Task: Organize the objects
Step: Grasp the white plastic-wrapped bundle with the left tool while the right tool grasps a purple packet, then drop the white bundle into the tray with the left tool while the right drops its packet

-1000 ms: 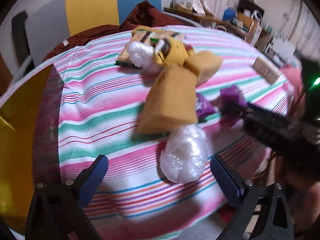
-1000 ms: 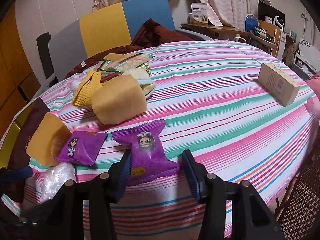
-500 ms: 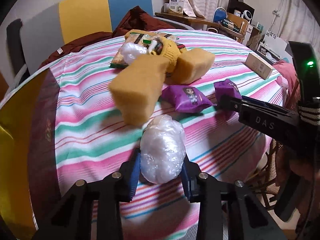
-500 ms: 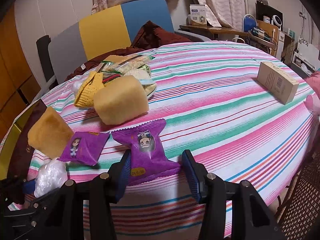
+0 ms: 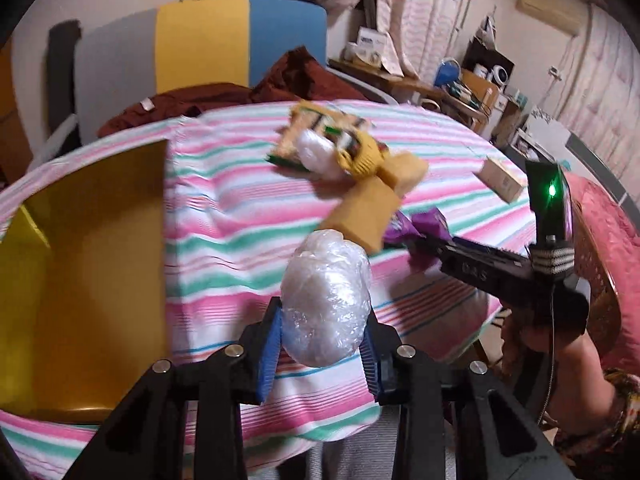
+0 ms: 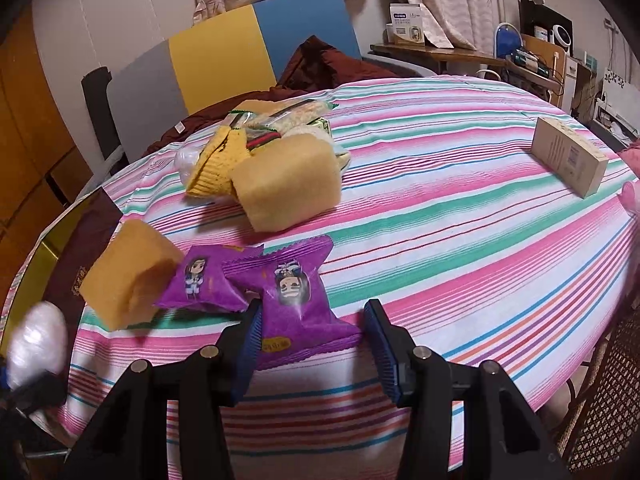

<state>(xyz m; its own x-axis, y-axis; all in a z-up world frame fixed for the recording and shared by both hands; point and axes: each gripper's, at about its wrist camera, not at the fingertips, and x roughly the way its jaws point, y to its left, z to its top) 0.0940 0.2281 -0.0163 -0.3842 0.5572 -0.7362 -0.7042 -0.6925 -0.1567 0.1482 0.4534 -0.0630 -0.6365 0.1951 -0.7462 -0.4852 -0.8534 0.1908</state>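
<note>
A: While the striped tablecloth (image 6: 460, 216) fills most of both views, what else is large around you?

B: The gold box (image 5: 84, 264) lies open at the cloth's left edge, and behind the table stands a chair (image 6: 248, 48) in grey, yellow and blue.

A: And the things to organize?

B: A heap at the far side — a snack packet (image 6: 280, 114), a knitted yellow piece (image 6: 218, 164) and a big yellow sponge (image 6: 288, 184) touching them. A second sponge (image 6: 128, 276) sits nearer the gold box, just beside a purple packet (image 6: 202, 284). A small carton (image 6: 568, 156) lies well apart on the right.

A: What is your left gripper (image 5: 320, 344) doing?

B: Its blue pads are clamped on the plastic-wrapped white bundle (image 5: 326, 300), which sits lifted clear of the cloth, near the box.

A: And your right gripper (image 6: 312, 340)?

B: Its jaws bracket the second purple packet (image 6: 296, 300), which rests on the cloth. The left pad touches it — whether the right pad presses, I cannot tell.
</note>
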